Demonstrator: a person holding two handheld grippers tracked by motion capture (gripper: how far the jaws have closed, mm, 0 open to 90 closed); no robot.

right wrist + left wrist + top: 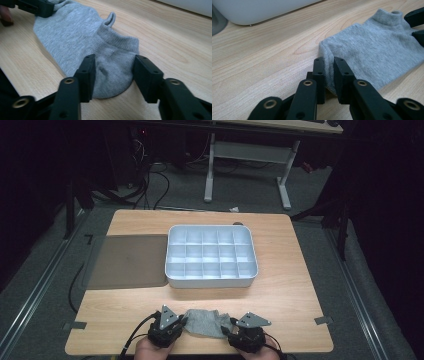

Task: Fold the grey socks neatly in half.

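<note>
While the sock (206, 322) lies flat at the near edge of the table (280, 285), each end has a gripper on it.

High view: grey ankle sock, long axis running left-right across the table, between left gripper (175, 326) and right gripper (234, 329). Divided white tray (211, 256) sits well beyond, compartments bare; grey mat (127, 261) to its left. Both hands at bottom edge, roughly equally near the sock.

Left gripper view: jaws pinched on the sock's (372, 50) toe end, fabric squeezed into a thin fold between the pads (gap narrow, cloth only). Sock stretches away to upper right, where the other gripper's black jaws meet the cuff.

Right gripper view: jaws apart, straddling the heel end of the sock (107, 57); pads stand beside the fabric on either side, not yet pressing it. Cuff and pull tab lie just beyond the jaws. Left gripper at top left, on the toe.

Judgement: next move turns on the rt gripper closing on the heel, since the lt end is already secured.
</note>
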